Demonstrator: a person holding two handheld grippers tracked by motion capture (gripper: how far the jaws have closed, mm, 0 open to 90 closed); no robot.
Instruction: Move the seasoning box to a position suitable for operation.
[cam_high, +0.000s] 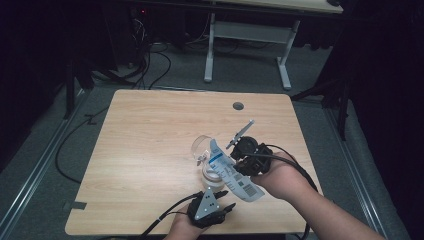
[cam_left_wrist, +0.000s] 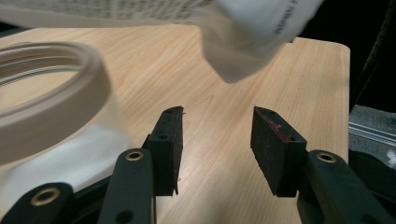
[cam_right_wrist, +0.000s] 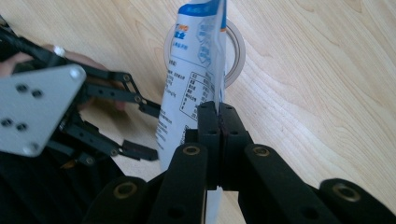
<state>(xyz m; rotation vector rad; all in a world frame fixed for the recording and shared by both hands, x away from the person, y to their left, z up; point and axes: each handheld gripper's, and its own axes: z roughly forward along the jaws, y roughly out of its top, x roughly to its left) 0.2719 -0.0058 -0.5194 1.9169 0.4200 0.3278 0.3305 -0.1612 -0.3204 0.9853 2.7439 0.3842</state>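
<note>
A white and blue printed pouch (cam_high: 235, 180) hangs tilted over a clear jar (cam_high: 212, 176) with a pale rim near the table's front middle. My right gripper (cam_high: 234, 164) is shut on the pouch's edge; in the right gripper view the jaws (cam_right_wrist: 218, 109) pinch the pouch (cam_right_wrist: 187, 84) above the jar's round rim (cam_right_wrist: 236, 51). My left gripper (cam_high: 227, 201) sits open at the front edge, just right of the jar. In the left gripper view its jaws (cam_left_wrist: 217, 126) hold nothing, the jar (cam_left_wrist: 46, 93) is close at the left, and the pouch's corner (cam_left_wrist: 247, 42) hangs above.
A clear rounded thing (cam_high: 202, 145) lies just behind the jar. The wooden table (cam_high: 150, 130) has a grey cable hole (cam_high: 238, 106) near its far edge. Beyond it stands a white-legged desk (cam_high: 250, 35), with cables on the grey floor.
</note>
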